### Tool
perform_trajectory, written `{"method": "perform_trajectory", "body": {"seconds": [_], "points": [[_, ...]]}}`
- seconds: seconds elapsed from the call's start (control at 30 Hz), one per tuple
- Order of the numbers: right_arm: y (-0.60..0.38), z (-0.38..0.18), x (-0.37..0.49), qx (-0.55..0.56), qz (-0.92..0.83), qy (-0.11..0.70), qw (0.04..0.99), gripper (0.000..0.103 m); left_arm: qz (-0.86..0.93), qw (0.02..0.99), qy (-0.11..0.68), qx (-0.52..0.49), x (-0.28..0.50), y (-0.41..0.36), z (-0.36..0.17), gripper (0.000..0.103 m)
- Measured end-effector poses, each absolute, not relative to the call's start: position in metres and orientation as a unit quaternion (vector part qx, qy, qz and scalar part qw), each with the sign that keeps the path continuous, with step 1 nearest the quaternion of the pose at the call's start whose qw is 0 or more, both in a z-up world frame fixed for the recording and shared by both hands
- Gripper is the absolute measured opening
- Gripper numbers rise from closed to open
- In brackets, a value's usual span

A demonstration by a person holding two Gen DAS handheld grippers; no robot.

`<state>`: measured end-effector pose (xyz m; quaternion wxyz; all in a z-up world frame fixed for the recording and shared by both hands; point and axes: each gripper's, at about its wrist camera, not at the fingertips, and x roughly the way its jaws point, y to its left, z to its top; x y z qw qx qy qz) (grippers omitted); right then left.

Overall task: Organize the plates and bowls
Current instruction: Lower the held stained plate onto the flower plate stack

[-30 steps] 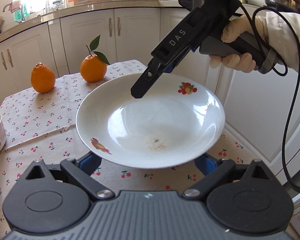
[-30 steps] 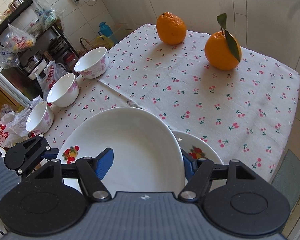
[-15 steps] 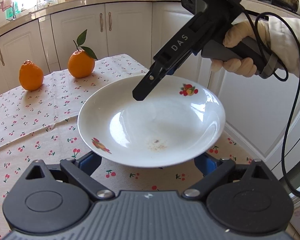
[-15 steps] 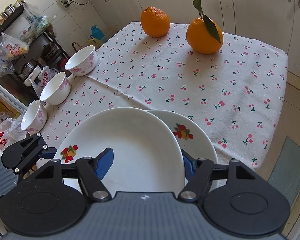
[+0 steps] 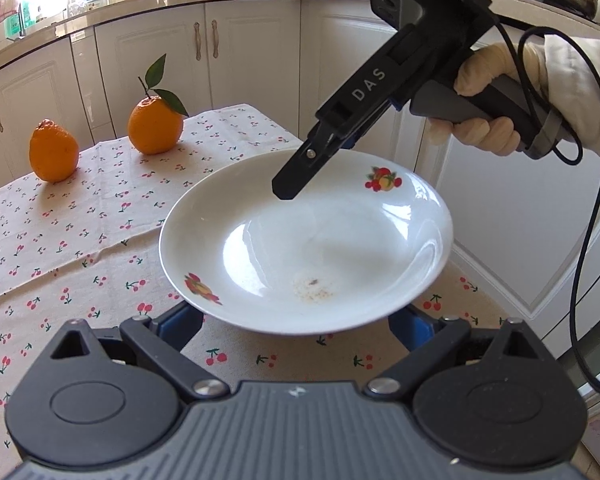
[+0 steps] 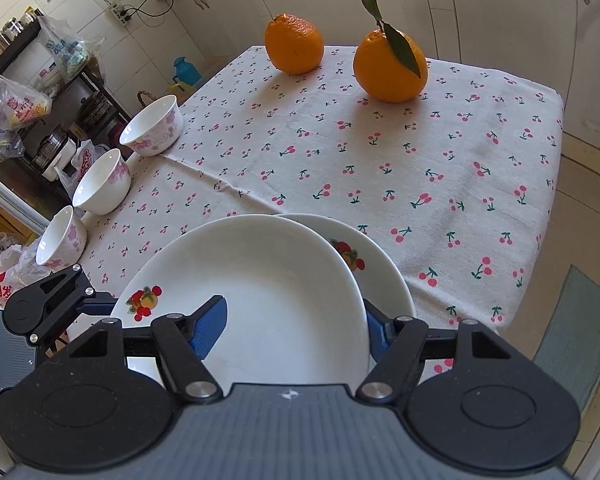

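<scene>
A white deep plate [image 5: 306,240] with fruit decals hangs just above the cherry-print tablecloth [image 5: 80,240]. My right gripper [image 5: 296,184] is shut on its far rim, one blue pad inside the plate [image 6: 260,300] and the other outside its edge. My left gripper [image 5: 296,326] stands open at the near rim, with both blue pads under the plate; whether they touch it is hidden. In the right wrist view a second plate [image 6: 380,272] of the same kind lies on the cloth, partly under the held one. Three flowered white bowls [image 6: 102,188] line the table's left edge.
Two oranges [image 6: 390,66] sit at the far end of the table, one with a leafy stem. White cabinets [image 5: 240,60] stand close behind and to the right. A person's gloved hand [image 5: 480,108] holds the right gripper, its black cable looping down. A cluttered shelf [image 6: 40,100] stands left.
In the right wrist view more of the lower plate shows beside the held plate. The oranges drifted left in the left wrist view, and a bowl left that frame. Both jaws stayed as they were.
</scene>
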<state>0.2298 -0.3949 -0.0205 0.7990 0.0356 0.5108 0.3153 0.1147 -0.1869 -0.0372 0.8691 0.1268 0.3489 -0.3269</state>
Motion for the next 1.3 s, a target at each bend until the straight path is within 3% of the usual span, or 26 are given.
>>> {"method": "perform_trajectory", "body": {"seconds": [1.13,1.3], "points": [[-0.41,-0.01,0.212,0.02,0.265,0.513,0.816,0.077,-0.343,0.865,0.347,0.119,0.122,-0.187,-0.043,0.102],[-0.406,-0.011,0.209,0.009,0.256,0.517,0.817,0.08,-0.345,0.864,0.347,0.12,0.123,-0.187,-0.044,0.102]]}}
